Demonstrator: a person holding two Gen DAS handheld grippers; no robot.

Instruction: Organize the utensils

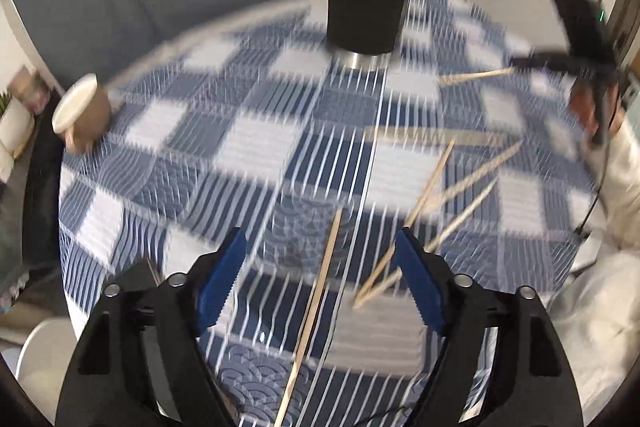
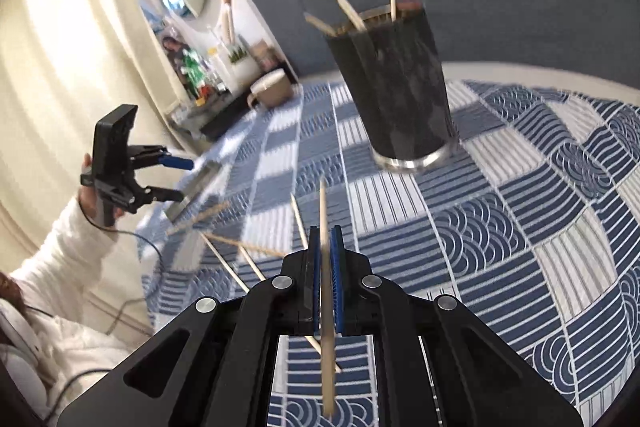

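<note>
My right gripper [image 2: 326,259] is clamped on one chopstick [image 2: 325,291] mid-length: light, stiff, smooth, apt to pivot. My left gripper [image 1: 320,267] gapes wide, empty, above loose chopsticks [image 1: 452,203] near the table's right edge [image 1: 576,227]; dark holder [image 2: 396,87] stands beyond.

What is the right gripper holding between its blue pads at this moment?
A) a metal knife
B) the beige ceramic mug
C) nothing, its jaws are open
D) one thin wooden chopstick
D: in the right wrist view the right gripper has its blue pads closed on one thin wooden chopstick, which stands nearly upright in front of the tall black cylindrical utensil holder.
</note>
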